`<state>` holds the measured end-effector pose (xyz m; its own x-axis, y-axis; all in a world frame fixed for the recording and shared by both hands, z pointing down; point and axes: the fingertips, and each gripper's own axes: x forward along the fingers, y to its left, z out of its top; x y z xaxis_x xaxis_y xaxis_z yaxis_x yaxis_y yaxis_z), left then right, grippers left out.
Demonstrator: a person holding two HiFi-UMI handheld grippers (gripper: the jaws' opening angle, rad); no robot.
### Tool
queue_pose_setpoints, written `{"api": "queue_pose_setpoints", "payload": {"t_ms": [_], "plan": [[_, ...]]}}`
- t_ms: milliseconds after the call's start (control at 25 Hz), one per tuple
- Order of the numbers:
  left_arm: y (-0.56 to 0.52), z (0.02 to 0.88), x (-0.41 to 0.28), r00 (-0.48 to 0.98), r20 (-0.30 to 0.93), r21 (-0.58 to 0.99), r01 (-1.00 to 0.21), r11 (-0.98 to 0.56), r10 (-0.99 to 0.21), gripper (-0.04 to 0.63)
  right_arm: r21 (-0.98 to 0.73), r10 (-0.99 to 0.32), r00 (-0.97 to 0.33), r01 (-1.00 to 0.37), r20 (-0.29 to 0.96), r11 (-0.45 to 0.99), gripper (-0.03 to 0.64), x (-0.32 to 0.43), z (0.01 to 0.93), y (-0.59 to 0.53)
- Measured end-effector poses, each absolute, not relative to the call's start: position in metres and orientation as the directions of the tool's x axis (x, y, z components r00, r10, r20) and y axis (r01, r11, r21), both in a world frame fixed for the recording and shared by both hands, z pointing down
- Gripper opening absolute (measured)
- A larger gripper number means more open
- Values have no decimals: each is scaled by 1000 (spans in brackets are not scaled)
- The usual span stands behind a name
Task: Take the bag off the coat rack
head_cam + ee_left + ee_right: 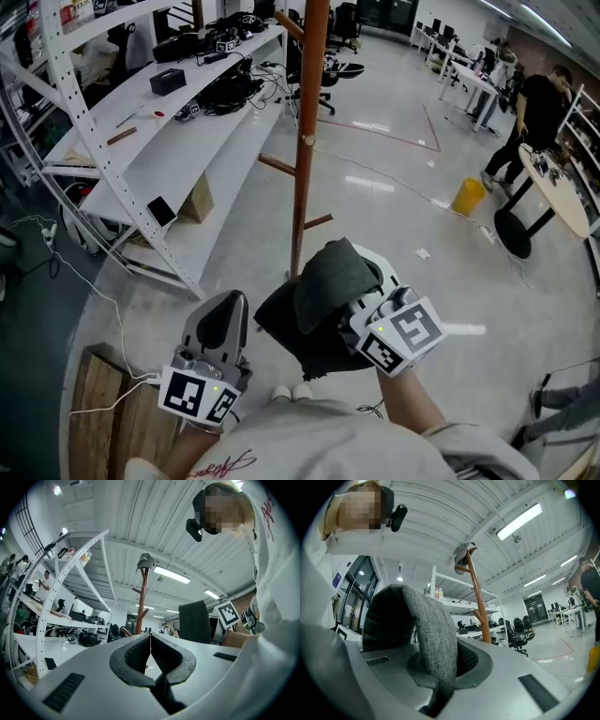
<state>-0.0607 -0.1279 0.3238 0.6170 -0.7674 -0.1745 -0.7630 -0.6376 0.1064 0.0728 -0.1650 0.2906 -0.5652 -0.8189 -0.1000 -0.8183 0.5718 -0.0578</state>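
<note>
The brown wooden coat rack stands on the floor ahead of me, and its pegs in view are bare. The dark grey bag hangs clear of it, just in front of its base. My right gripper is shut on the bag's grey felt strap, which folds over the jaws. My left gripper is at the lower left, apart from the bag, jaws shut with nothing between them. In the left gripper view the bag shows to the right of the rack. A grey cap tops the rack.
White shelving with cables and devices runs along the left. A wooden pallet lies at the lower left. To the right are a yellow bucket, a round table and a person in black. Office chairs stand behind the rack.
</note>
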Motion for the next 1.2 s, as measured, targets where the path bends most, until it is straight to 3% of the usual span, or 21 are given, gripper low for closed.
{"api": "queue_pose_setpoints", "payload": {"t_ms": [1200], "plan": [[-130, 331, -37, 587, -188, 106, -785, -610, -788, 20, -106, -751, -657, -744, -58, 659, 17, 72, 332, -144]]}}
